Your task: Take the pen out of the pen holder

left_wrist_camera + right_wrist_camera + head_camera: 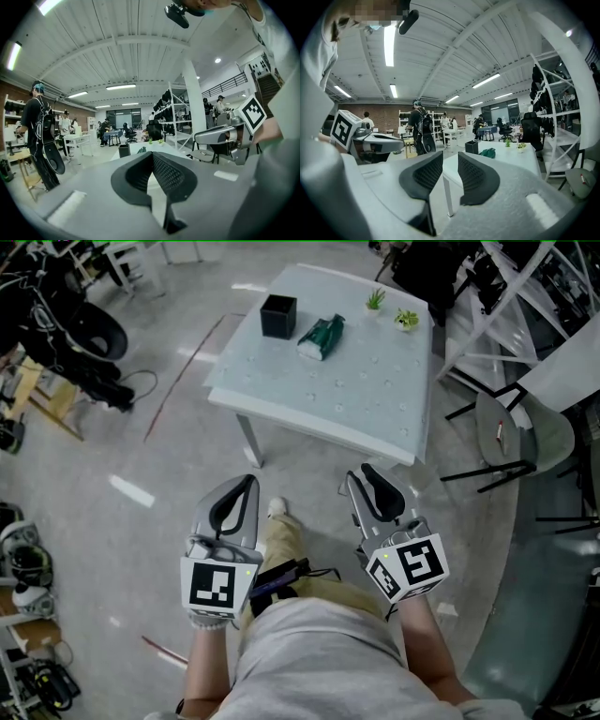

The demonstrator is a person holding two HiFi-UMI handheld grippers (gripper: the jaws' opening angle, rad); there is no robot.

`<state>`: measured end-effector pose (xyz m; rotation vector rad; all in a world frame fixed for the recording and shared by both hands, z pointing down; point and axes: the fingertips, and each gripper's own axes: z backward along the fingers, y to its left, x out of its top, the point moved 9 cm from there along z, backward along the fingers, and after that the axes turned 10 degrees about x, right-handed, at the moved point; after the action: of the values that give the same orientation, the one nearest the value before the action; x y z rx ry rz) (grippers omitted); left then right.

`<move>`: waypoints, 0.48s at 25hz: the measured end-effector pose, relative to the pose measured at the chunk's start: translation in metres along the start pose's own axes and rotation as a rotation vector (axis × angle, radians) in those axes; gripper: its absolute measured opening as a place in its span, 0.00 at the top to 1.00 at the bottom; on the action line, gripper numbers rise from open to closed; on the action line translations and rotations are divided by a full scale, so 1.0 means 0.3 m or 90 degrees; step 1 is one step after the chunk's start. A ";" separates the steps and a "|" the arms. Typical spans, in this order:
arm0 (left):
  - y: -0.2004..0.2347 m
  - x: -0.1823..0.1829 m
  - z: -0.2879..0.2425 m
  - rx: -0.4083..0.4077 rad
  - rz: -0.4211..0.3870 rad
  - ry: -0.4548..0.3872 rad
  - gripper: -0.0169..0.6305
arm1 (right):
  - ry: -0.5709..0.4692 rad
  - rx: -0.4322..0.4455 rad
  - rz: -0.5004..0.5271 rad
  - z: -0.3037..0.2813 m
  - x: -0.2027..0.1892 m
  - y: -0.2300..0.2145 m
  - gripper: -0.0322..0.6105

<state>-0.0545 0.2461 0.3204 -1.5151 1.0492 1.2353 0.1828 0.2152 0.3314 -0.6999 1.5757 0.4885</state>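
One black, seemingly square pen holder (278, 317); left gripper (250, 481) closed, right gripper (362, 471) ajar, both empty.

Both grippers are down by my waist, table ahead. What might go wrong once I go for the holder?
1. The black pen holder stands close to the edge of the table; a slanted pull may tip it or push it off.
2. The green pouch lies right beside it, so the right gripper may knock it.
3. The left gripper has its fingers together; open them before reaching. The holder's contents do not show from here.
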 end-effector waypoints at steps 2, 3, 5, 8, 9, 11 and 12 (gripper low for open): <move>0.027 -0.002 -0.046 -0.003 0.001 0.001 0.95 | 0.001 -0.001 0.000 -0.043 0.006 -0.023 0.80; 0.041 -0.002 -0.070 -0.005 0.001 0.002 0.95 | 0.001 -0.003 -0.001 -0.065 0.008 -0.037 0.80; 0.071 -0.001 -0.121 -0.007 0.000 0.002 0.95 | 0.004 -0.006 -0.001 -0.111 0.015 -0.068 0.80; 0.120 0.002 -0.198 -0.008 0.002 0.002 0.95 | 0.009 -0.007 0.004 -0.192 0.031 -0.117 0.80; 0.138 0.004 -0.222 -0.009 0.002 0.003 0.95 | 0.009 -0.007 0.005 -0.219 0.041 -0.132 0.80; 0.173 0.010 -0.273 -0.012 0.001 0.006 0.95 | 0.008 -0.011 0.007 -0.273 0.065 -0.160 0.80; 0.191 0.014 -0.299 -0.014 0.000 0.006 0.95 | 0.007 -0.012 0.008 -0.301 0.076 -0.172 0.80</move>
<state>-0.0883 0.1451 0.3189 -1.5393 1.0453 1.2444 0.1517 0.1136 0.3249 -0.7085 1.5889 0.5105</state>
